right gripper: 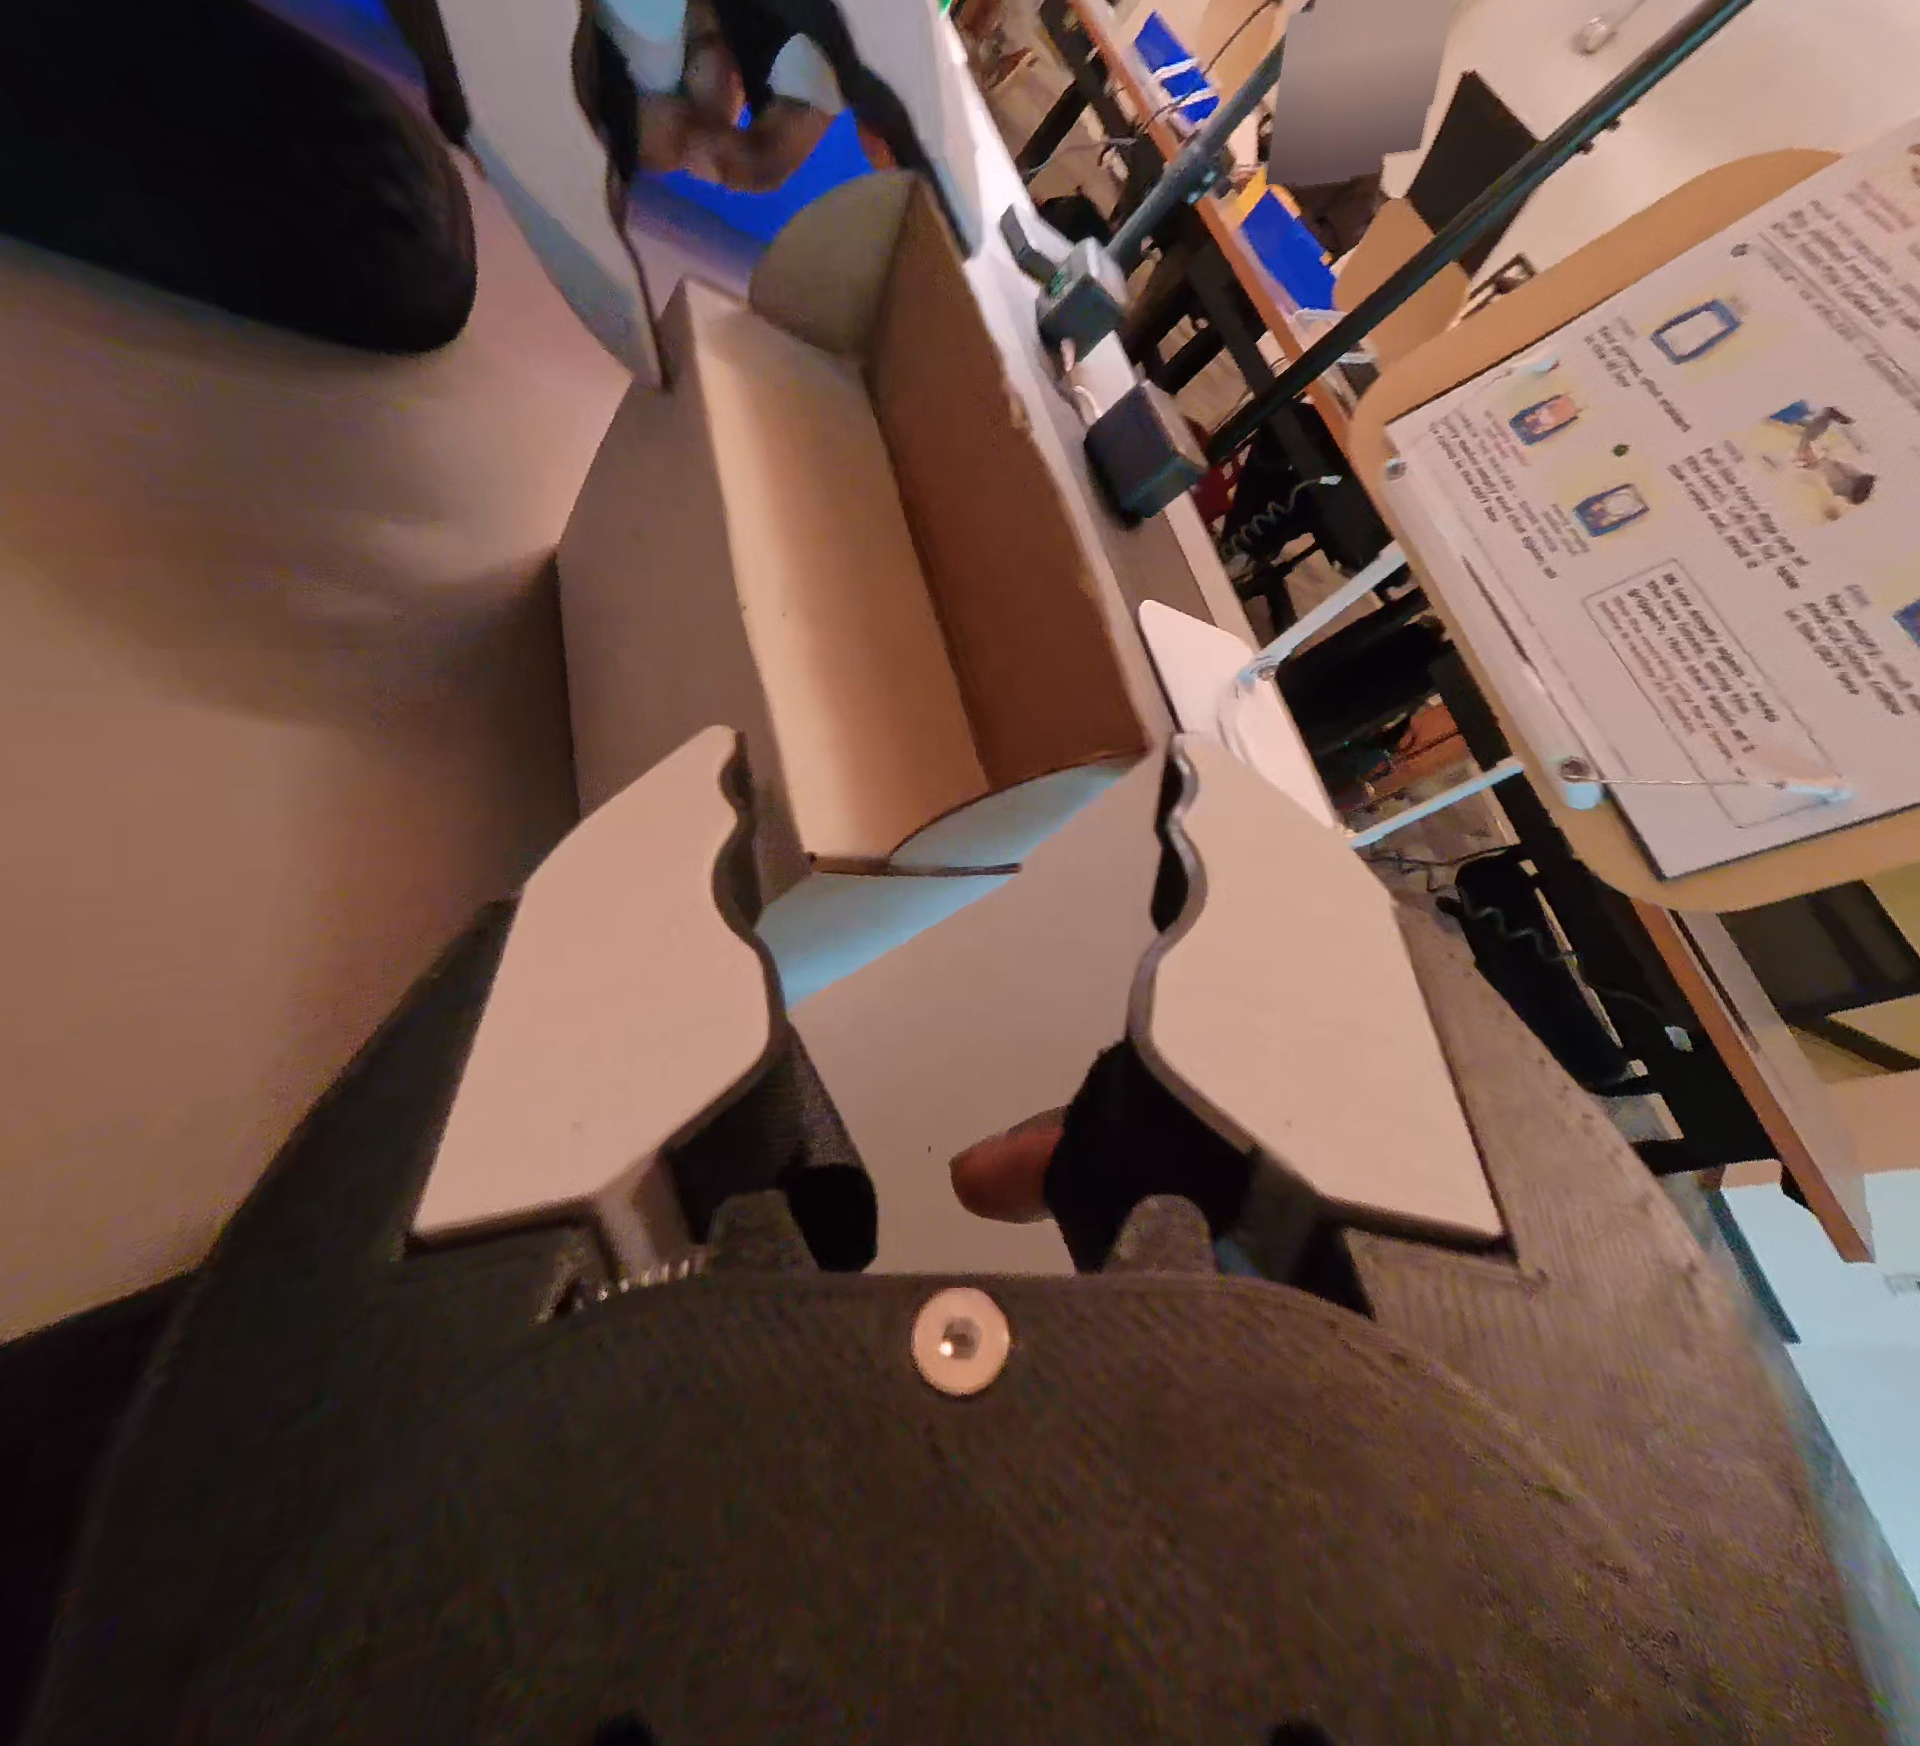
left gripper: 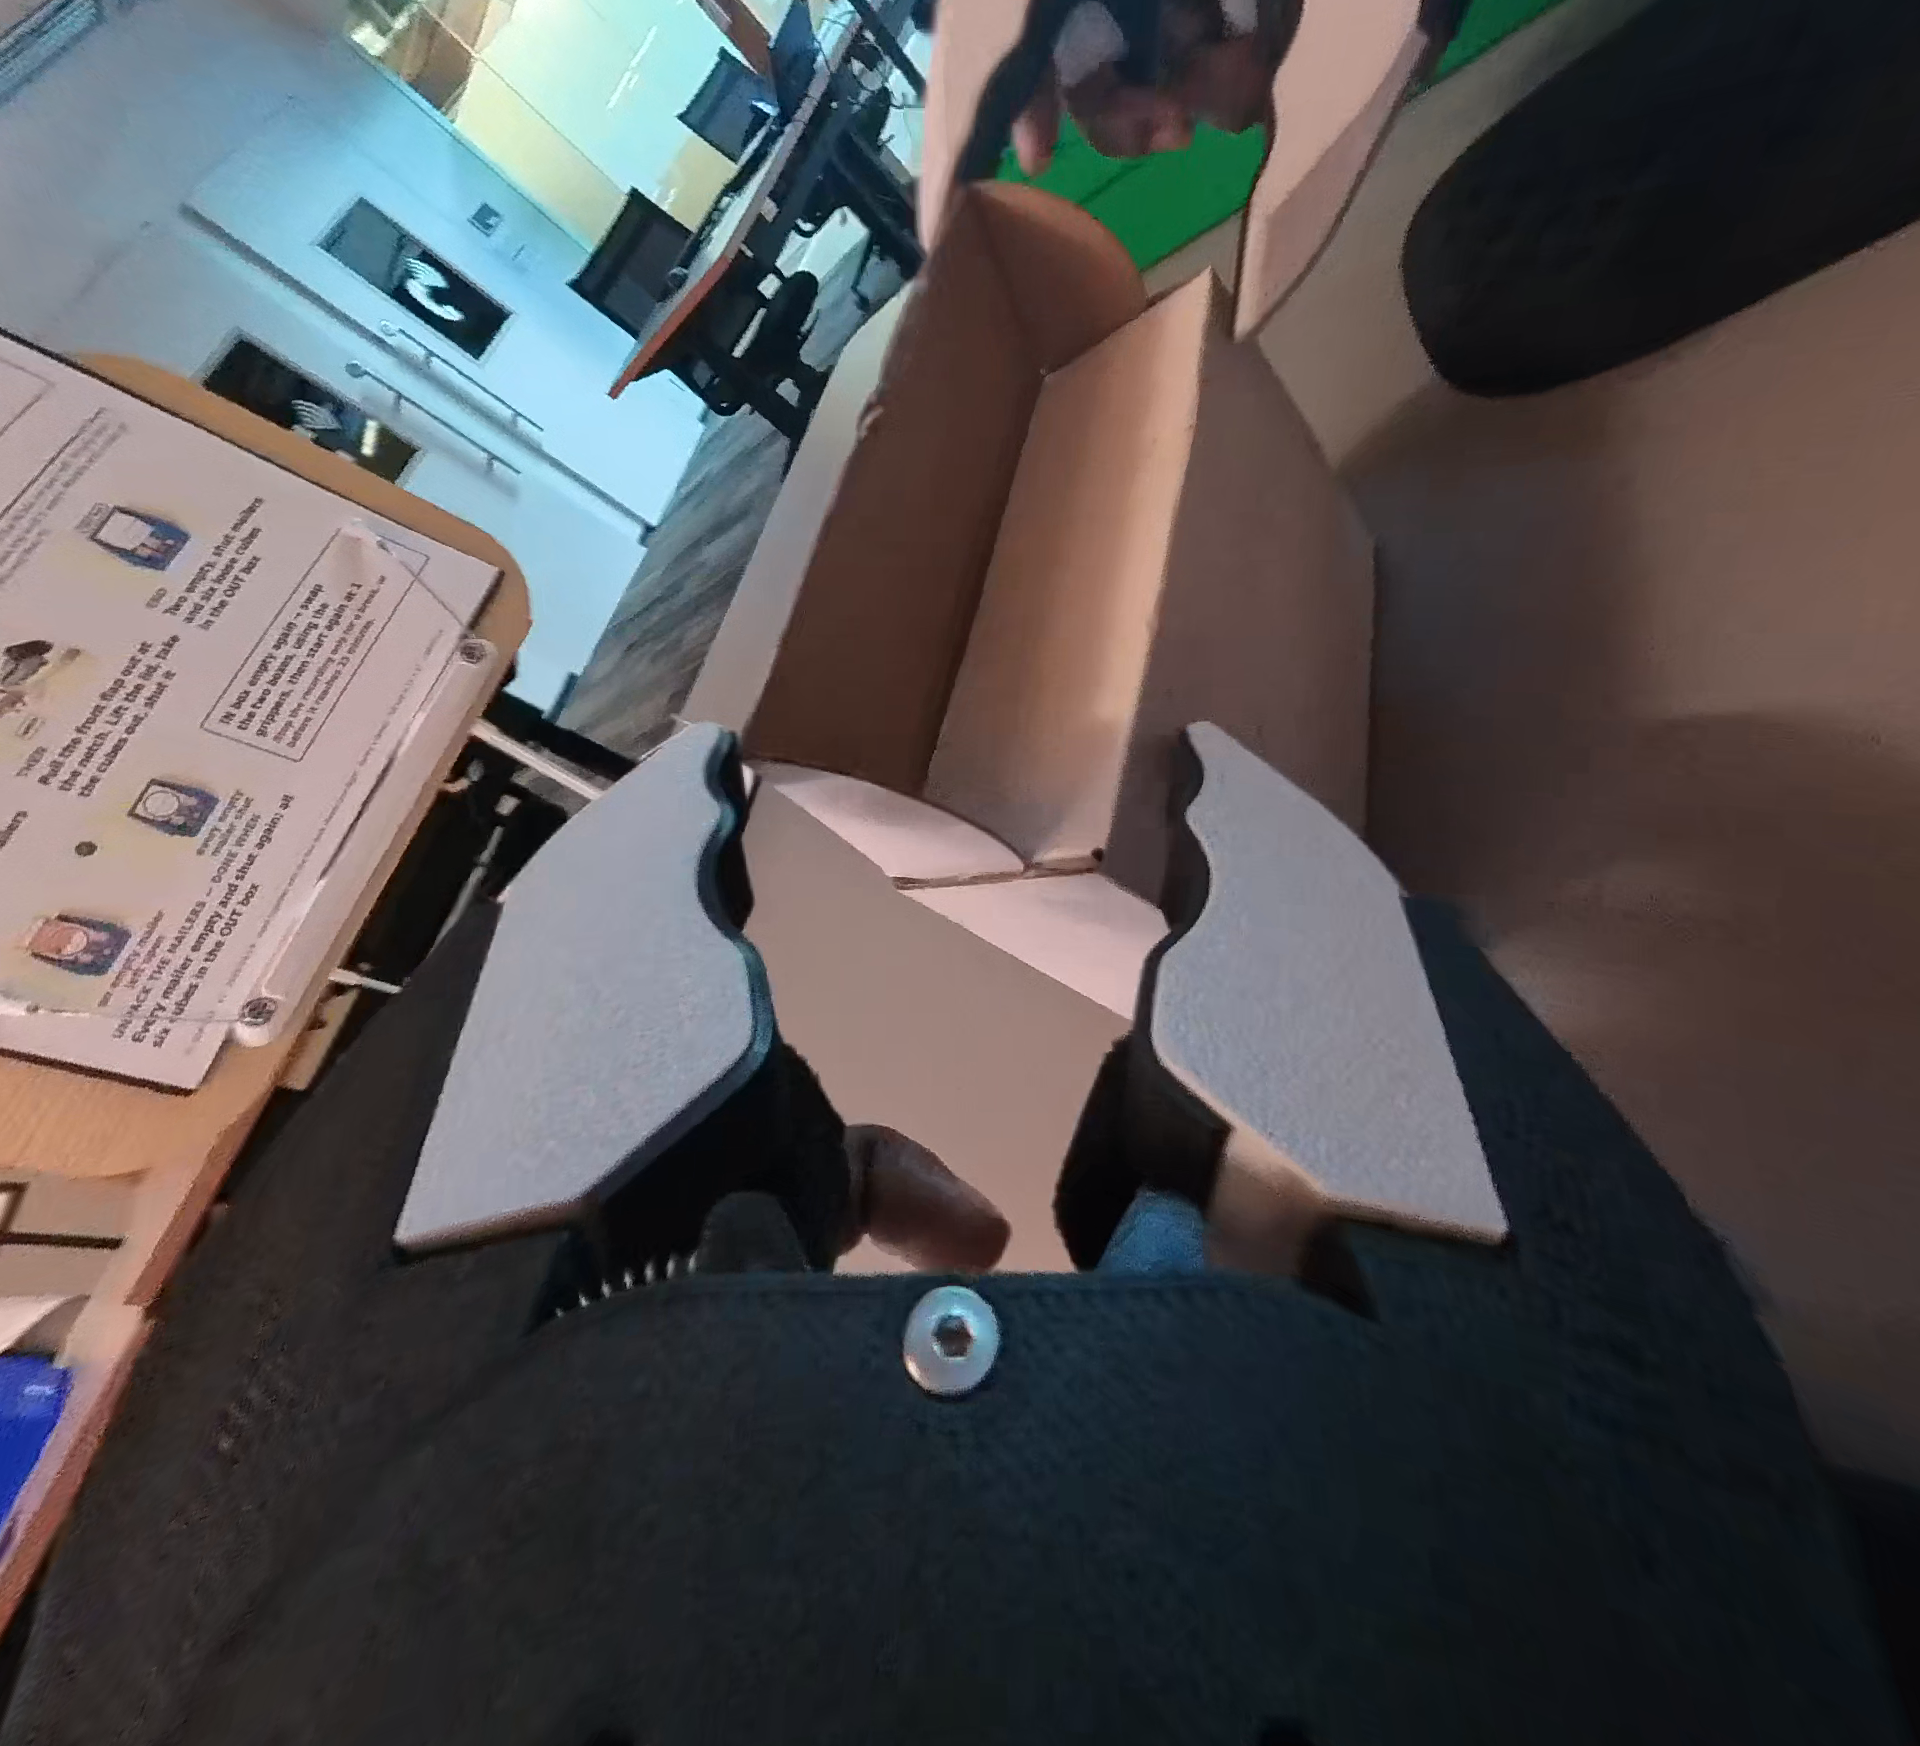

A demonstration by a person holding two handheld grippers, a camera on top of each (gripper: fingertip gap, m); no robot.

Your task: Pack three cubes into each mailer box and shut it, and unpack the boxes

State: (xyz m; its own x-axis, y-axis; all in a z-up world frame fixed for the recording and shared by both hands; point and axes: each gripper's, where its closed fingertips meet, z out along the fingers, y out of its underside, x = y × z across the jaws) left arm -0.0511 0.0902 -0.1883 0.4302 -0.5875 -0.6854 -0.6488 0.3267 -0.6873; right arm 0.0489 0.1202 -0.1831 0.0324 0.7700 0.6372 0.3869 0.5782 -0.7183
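A white and brown cardboard mailer box (left gripper: 1091, 574) is held between my two grippers, one at each end. Its long folded flap forms an open channel with a brown inside and rounded side tabs. My left gripper (left gripper: 961, 761) is rolled on its side, with both fingers against the near end of the box. My right gripper (right gripper: 951, 751) grips the opposite end of the same box (right gripper: 810, 553) the same way. Each gripper also shows at the far end in the other's view: the right one (left gripper: 1164, 65) and the left one (right gripper: 696, 75). No cubes are visible.
A board with a printed instruction sheet (left gripper: 208, 709) stands beside the work area and shows in the right wrist view too (right gripper: 1714, 533). A blurred black shape (left gripper: 1662, 138) lies against the box's broad panel. Green (left gripper: 1143, 179) and blue (right gripper: 769, 179) surfaces show behind the far grippers. Desks fill the background (left gripper: 748, 190).
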